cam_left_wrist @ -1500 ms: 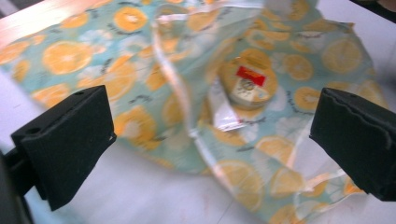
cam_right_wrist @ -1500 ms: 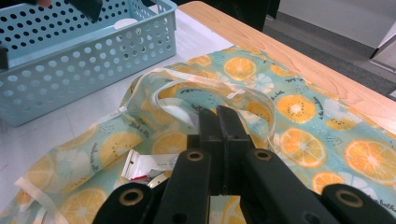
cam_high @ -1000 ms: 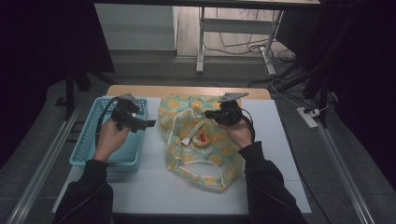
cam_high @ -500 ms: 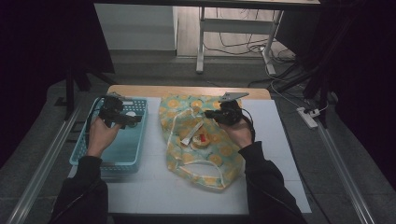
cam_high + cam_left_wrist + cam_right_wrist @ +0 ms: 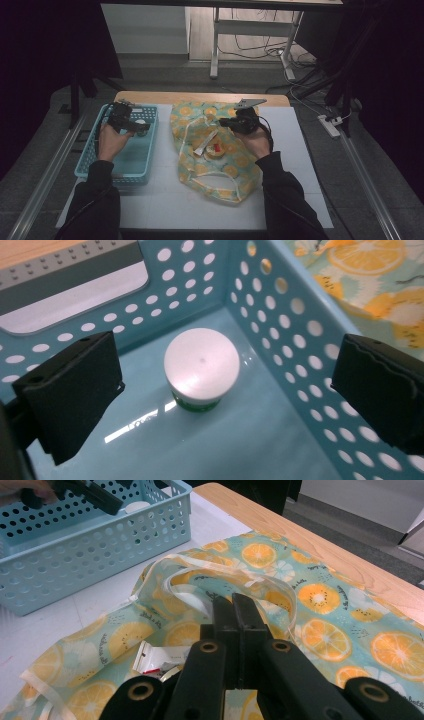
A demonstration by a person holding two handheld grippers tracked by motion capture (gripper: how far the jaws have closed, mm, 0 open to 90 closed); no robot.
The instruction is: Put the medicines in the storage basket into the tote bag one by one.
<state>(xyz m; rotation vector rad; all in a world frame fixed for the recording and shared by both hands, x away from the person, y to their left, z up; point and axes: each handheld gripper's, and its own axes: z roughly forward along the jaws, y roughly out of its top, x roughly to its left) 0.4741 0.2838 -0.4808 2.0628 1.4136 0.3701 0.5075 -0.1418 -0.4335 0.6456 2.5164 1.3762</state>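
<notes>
Dim room, dark surround; cables and metal desk legs on the floor beyond a white-topped table (image 5: 300, 165) with a wooden far edge. Landmark for all places below: the blue perforated basket (image 5: 95, 165), which sits on the table's left part.

Inside the basket, at its far end near the corner closest to the bag, stands a small white-lidded jar (image 5: 201, 365); a green band shows under the lid. It stands upright on the basket floor, clear of both walls.

Left gripper (image 5: 131, 125) hangs over the basket's far end, held in the person's left hand (image 5: 111, 142). In the left gripper view its two black jaws stand wide apart, released, one on each side of the jar and above it; neither pad touches the lid.

Just beside the basket, on the side away from the table's left edge, lies an orange-slice-print cloth bag (image 5: 227, 172), spread flat and rumpled, its pale handles (image 5: 220, 580) looped on top. On the bag, well apart from the basket, lie a white packet (image 5: 206, 146) and a small round red-and-white thing (image 5: 216, 149); too small to tell what it is.

Right gripper (image 5: 227, 122) sits over the bag's far part, beyond those items from the basket. In the right gripper view its jaws are clenched together at the bag's handle loop; whether fabric is pinched between them cannot be told.
</notes>
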